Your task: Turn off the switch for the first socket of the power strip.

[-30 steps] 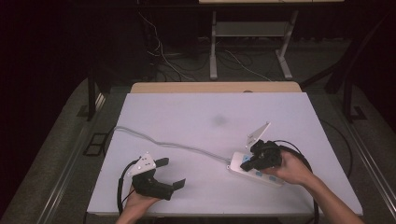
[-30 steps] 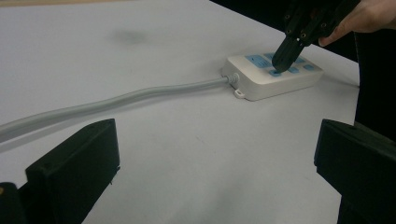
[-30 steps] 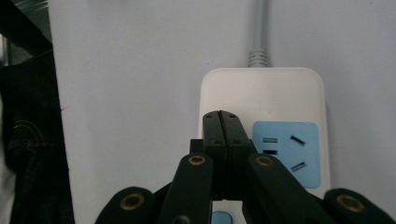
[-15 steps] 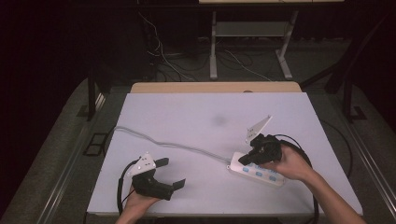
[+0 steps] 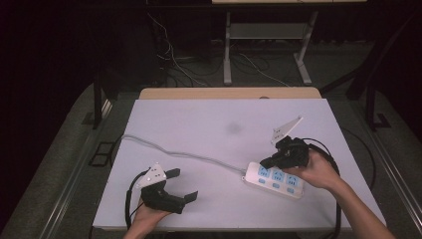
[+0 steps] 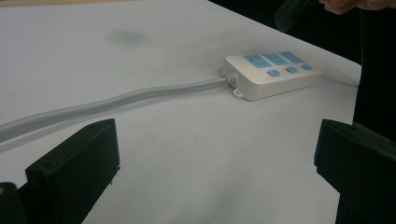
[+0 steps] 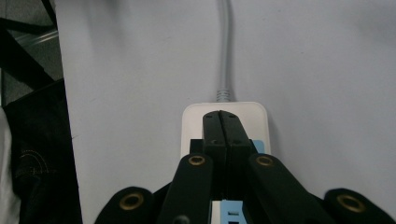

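Observation:
A white power strip [image 5: 274,179] with blue sockets and buttons lies on the white table [image 5: 214,124] at the front right; it also lies in the left gripper view [image 6: 271,74]. Its grey cord [image 5: 174,152] runs left across the table. My right gripper [image 5: 268,162] hovers just over the strip's cord end, jaws pressed together with nothing between them; in the right gripper view the shut jaws [image 7: 220,126] sit above the strip [image 7: 191,123]. My left gripper [image 5: 181,185] rests at the front left, open and empty, pointing toward the strip.
A black cable [image 5: 343,149] trails from the right gripper over the table's right edge. A wooden strip [image 5: 229,93] borders the far edge. Beyond it stand metal table legs [image 5: 227,55] and loose floor cables [image 5: 169,59]. A faint grey smudge [image 5: 233,128] marks the table's middle.
The right gripper has drawn back and lifted slightly from the power strip toward the right. The left gripper has stayed put.

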`<act>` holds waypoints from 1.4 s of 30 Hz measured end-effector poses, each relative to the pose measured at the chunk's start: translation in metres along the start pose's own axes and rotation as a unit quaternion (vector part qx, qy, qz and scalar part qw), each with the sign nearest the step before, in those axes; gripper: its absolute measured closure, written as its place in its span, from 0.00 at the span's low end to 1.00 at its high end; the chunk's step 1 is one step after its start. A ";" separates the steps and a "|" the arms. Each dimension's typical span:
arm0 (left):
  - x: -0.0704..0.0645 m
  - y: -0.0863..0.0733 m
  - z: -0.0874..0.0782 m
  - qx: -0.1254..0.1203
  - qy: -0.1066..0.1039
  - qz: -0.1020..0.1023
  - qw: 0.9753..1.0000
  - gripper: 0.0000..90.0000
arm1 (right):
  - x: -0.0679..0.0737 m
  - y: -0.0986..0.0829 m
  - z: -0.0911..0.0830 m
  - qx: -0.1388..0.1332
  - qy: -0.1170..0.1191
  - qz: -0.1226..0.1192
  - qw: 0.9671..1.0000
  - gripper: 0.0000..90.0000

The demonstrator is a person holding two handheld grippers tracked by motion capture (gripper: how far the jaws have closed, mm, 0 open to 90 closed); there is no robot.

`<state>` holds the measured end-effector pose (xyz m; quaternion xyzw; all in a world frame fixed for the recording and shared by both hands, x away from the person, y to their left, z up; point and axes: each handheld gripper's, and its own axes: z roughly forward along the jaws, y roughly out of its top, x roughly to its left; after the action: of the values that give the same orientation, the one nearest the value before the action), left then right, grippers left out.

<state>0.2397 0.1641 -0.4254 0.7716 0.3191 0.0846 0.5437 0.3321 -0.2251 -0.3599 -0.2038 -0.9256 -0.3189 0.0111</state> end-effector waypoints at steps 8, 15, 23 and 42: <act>0.000 0.000 -0.001 -0.002 0.001 -0.002 1.000 0.00 | -0.005 -0.006 -0.022 -0.033 -0.023 0.029 0.999 1.00; -0.001 0.000 -0.001 -0.003 0.000 -0.005 1.000 0.00 | -0.009 -0.012 -0.033 -0.055 -0.040 0.050 0.996 1.00; 0.000 0.000 -0.001 -0.005 0.000 -0.005 1.000 0.00 | -0.013 -0.030 -0.046 -0.086 -0.073 0.088 0.990 0.72; -0.001 0.000 0.000 -0.003 0.000 -0.006 1.000 0.00 | -0.013 -0.079 -0.068 -0.177 -0.099 0.198 0.959 0.00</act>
<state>0.2391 0.1635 -0.4254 0.7680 0.3231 0.0825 0.5469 0.3056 -0.3268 -0.3542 -0.4124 -0.7920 -0.4469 -0.0540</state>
